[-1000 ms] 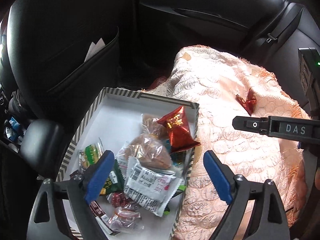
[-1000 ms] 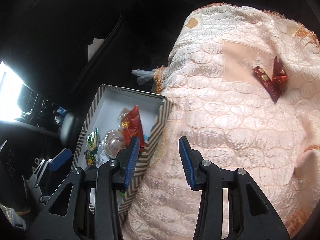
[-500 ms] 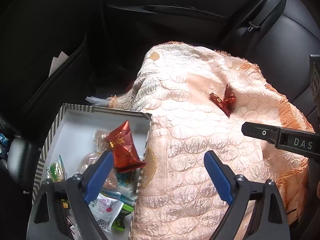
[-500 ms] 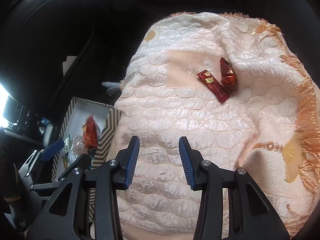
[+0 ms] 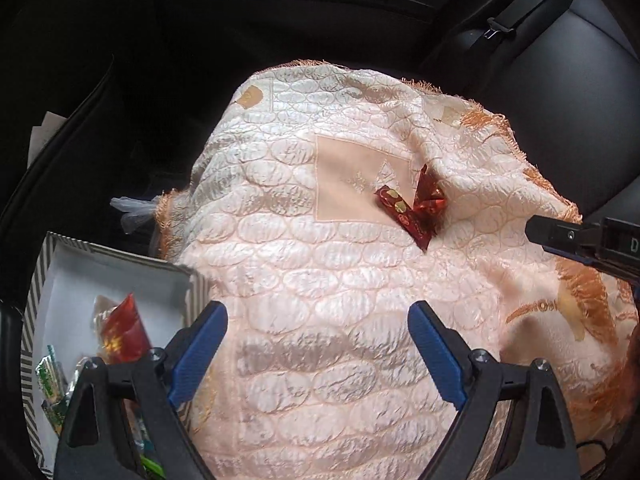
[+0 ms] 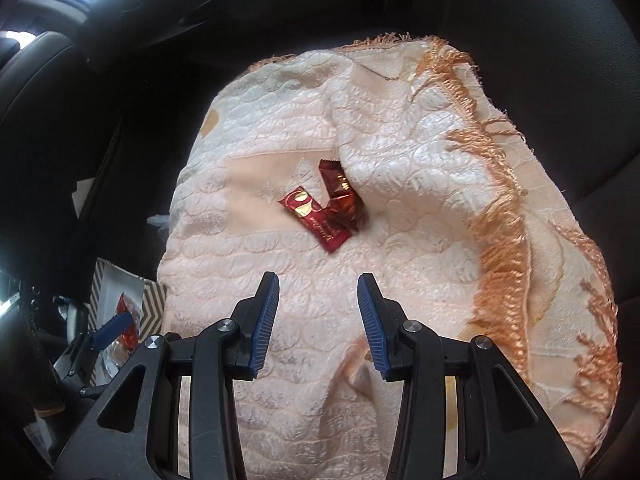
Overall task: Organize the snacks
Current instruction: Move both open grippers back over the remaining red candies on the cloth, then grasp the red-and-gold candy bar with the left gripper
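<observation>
Leftmost, box (image 5: 38, 280), striped rim, beside the cloth (image 5: 320, 280); red packet (image 5: 122, 334) and green ones (image 5: 50, 380) inside, perhaps more, the view being cut off. Left gripper (image 5: 318, 350) over cloth, jaws wide apart, nothing between. Two red wrappers (image 6: 320, 210) lie touching at mid-cloth, against a fold. Right gripper (image 6: 318, 322) just short of them, jaws partly apart, empty. Orange fringe (image 6: 496, 216) at right.

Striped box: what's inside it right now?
The striped box holds a red foil packet and green wrappers; the left gripper's fingers cover the rest.
</observation>
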{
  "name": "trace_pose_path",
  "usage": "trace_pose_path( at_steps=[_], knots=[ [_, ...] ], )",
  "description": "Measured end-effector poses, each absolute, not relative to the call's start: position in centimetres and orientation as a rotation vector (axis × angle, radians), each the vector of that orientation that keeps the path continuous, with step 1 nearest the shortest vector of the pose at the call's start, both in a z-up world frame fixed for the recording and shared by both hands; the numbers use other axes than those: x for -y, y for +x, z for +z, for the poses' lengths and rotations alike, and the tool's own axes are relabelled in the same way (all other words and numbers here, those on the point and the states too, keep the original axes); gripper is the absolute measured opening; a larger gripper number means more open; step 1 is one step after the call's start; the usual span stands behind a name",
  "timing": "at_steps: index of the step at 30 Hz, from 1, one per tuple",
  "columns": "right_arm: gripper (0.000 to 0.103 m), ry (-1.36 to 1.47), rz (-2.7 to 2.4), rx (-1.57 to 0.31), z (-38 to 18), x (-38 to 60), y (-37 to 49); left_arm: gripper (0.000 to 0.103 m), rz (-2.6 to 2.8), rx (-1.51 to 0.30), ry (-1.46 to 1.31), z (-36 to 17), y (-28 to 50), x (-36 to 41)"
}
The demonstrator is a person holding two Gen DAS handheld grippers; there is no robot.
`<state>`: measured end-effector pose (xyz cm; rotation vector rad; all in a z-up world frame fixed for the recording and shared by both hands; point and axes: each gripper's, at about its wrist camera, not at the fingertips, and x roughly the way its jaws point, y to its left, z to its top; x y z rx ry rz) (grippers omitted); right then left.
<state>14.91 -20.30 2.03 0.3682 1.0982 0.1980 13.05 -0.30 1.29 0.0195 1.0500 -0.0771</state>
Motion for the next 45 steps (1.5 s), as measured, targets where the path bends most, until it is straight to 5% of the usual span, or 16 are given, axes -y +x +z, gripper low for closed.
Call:
trace_pose_path(
  at_steps=[17,32,35,40,45],
  knots=[
    [0.041,0.489,0.241,-1.126,-0.2,23.3,15.8,0.093,0.076,-1.192,-0.04,-4.8,25.1,6.1],
    [0.041,0.538,0.248,-1.099,0.1,24.3,16.0,0.097,0.153,-1.208,0.061,-8.1,27.8,10.7],
    [0.041,0.53,0.262,-1.098,0.2,24.1,16.1,0.086,0.116,-1.219,0.118,-7.9,27.1,10.7],
    [0.041,0.526,0.298,-1.062,0.8,23.6,16.0,0.035,-0.018,-1.224,0.137,-6.4,25.4,9.4],
    [0.041,0.516,0.329,-1.068,0.4,22.3,16.5,0.025,-0.042,-1.211,0.126,-4.9,23.7,6.9]
  ],
)
